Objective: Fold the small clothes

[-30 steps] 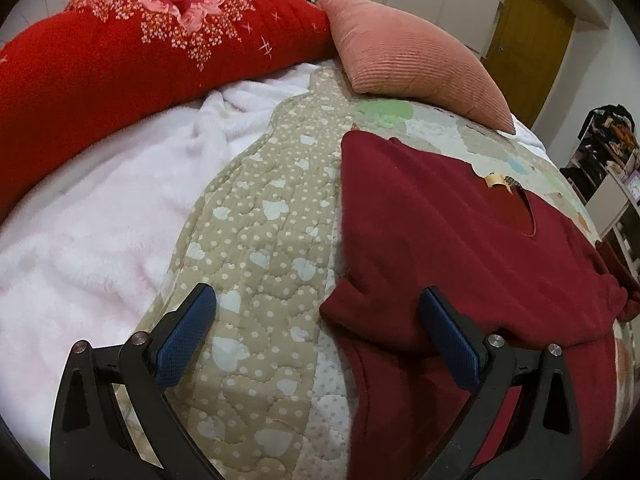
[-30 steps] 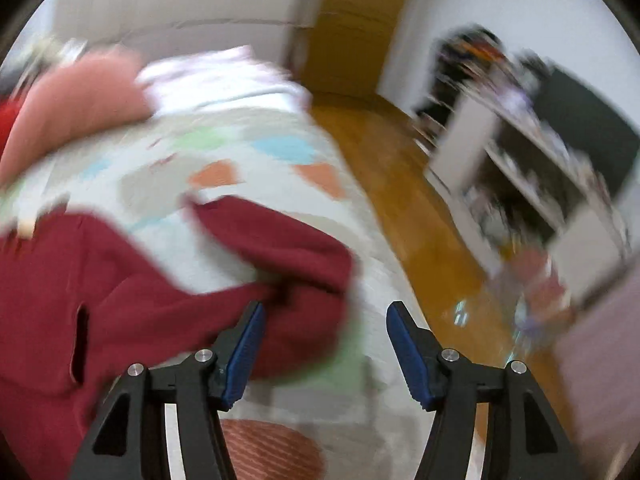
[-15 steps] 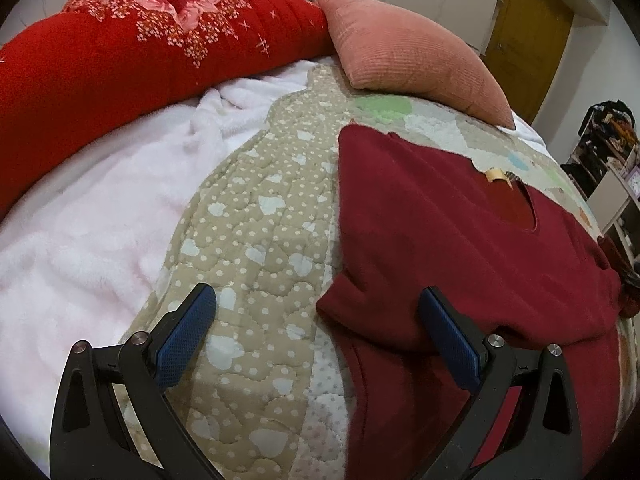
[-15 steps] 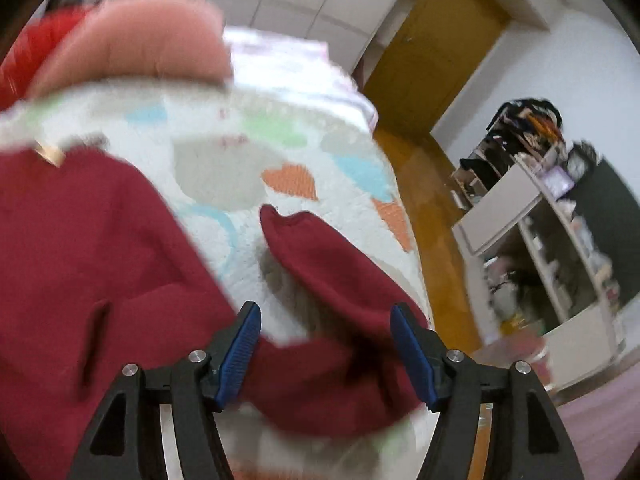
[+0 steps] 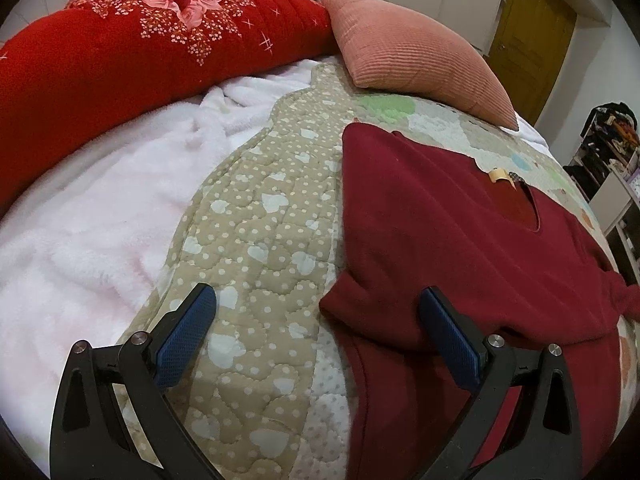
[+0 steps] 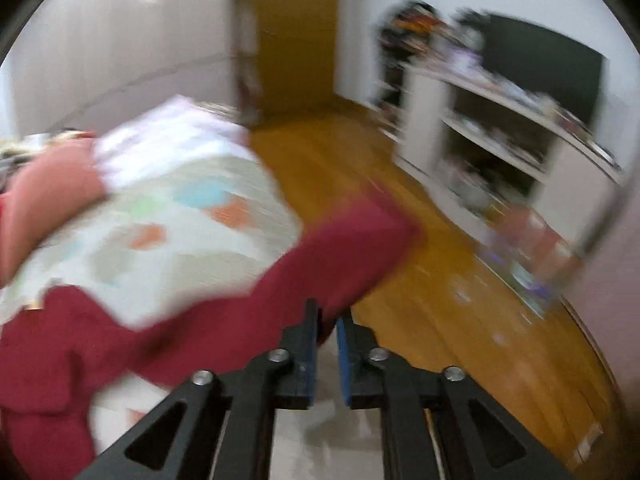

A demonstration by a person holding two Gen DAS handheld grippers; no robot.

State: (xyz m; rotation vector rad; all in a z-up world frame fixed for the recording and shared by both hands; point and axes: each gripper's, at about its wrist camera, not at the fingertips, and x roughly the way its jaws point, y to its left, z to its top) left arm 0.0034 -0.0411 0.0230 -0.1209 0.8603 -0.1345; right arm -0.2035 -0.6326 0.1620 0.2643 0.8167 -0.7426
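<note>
A dark red sweater (image 5: 460, 240) lies spread on the quilted bed cover (image 5: 256, 240), its near sleeve folded across the body. My left gripper (image 5: 316, 336) is open, low over the cover, with its right finger (image 5: 448, 340) above the folded sleeve edge. In the right wrist view, which is blurred, my right gripper (image 6: 327, 332) is shut on the sweater's other sleeve (image 6: 320, 256) and holds it stretched out above the bed.
A red floral blanket roll (image 5: 140, 44) and a pink cushion (image 5: 412, 56) lie at the head of the bed. A white fleece blanket (image 5: 80, 220) covers the left. Wooden floor (image 6: 460, 300), a white shelf unit (image 6: 500, 140) and a door (image 6: 296, 28) lie beyond the bed's right edge.
My right gripper has closed on the sleeve and lifted it off the bed, swinging toward the room. My left gripper has stayed open and barely moved.
</note>
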